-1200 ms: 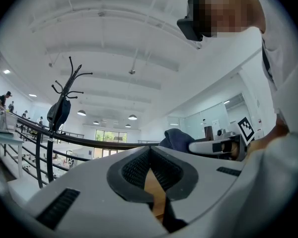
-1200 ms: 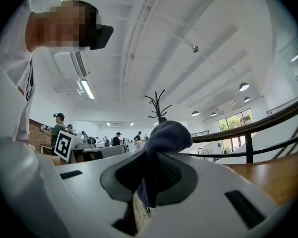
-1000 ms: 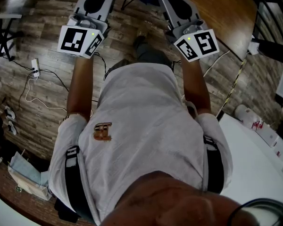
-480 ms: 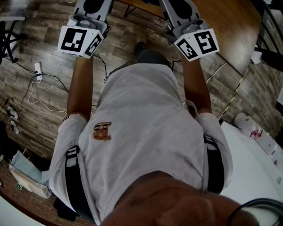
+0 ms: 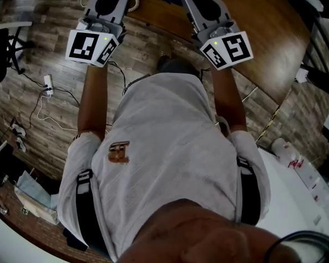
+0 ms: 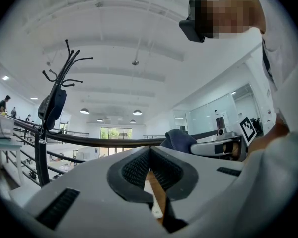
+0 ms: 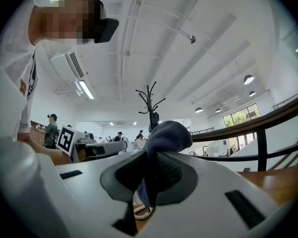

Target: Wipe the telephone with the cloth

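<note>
The wooden surface (image 5: 263, 32) curved over a floor (image 5: 22, 119) of grey planks. The left claw (image 6: 150, 152) was clenched on nothing and held level, probably kept spare for steadying. The right claw (image 7: 151, 162) pinched the dark blue cloth (image 7: 166, 133), which was bunched above its tips ready for wiping. Of the telephone, only its coiled cord (image 7: 141, 213) showed, lying on the surface just beyond.
</note>
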`<action>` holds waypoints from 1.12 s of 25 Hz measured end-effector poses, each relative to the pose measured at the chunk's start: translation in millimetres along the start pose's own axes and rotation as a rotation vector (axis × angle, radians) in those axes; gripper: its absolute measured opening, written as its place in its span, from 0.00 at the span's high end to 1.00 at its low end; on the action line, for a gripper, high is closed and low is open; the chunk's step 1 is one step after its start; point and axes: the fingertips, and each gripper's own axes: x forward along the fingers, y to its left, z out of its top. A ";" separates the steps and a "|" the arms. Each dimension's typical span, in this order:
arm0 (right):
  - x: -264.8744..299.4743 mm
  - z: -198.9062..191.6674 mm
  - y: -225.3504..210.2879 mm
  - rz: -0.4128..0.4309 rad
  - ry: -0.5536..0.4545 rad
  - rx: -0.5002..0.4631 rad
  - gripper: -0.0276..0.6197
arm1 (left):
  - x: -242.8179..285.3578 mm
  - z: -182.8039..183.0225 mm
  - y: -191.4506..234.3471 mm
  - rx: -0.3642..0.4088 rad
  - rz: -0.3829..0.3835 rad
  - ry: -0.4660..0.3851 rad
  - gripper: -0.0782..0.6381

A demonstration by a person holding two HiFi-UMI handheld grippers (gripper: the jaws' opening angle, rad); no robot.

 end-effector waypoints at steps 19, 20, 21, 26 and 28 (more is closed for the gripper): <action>66.3 -3.1 -104.6 0.019 0.062 0.022 0.86 | 115.4 -25.6 61.9 -0.028 0.045 0.077 0.86; 70.0 -3.4 -108.1 0.013 0.064 0.024 0.86 | 118.7 -28.5 66.9 -0.029 0.048 0.086 0.87; 73.2 -3.5 -111.8 0.005 0.067 0.028 0.86 | 122.3 -31.8 71.6 -0.031 0.049 0.098 0.86; 87.7 -9.0 -123.3 -0.027 0.082 0.049 0.86 | 139.5 -53.7 89.3 -0.040 0.033 0.180 0.86; 95.7 -13.7 -127.7 -0.037 0.089 0.051 0.86 | 146.6 -64.9 97.0 -0.049 0.019 0.214 0.86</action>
